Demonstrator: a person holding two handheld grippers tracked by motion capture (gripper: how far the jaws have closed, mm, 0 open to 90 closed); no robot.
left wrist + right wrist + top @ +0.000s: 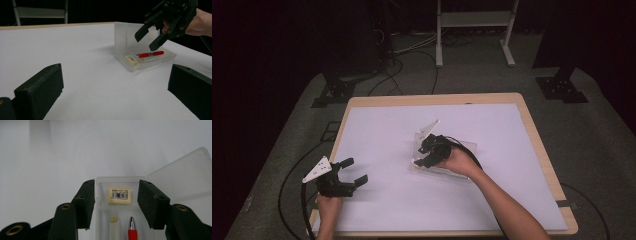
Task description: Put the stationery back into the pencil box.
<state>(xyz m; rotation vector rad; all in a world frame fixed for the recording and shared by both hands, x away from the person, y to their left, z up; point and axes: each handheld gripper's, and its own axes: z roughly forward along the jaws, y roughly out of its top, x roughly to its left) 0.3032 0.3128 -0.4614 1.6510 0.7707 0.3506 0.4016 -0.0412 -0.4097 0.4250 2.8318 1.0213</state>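
A clear plastic box [466, 146] lies open on the white table top, right of centre, with its lid [125, 35] standing up. Inside lie a red pen [150, 54], a cream eraser with a barcode label [119, 195] and a pale stick [114, 223]. My right gripper [421, 152] hovers just over the box, open, its jaws on either side of the eraser end without touching anything. In the right gripper view [117, 183] the lid [182, 177] leans off to the right. My left gripper [354, 171] rests open near the front left, empty and facing the box [145, 62].
A white sheet covers the wooden table [437, 99]. Behind it a metal stand [474, 20] rises from the grey floor, where black cables [412, 65] trail. A wide stretch of bare sheet separates the left gripper [116, 75] from the box.
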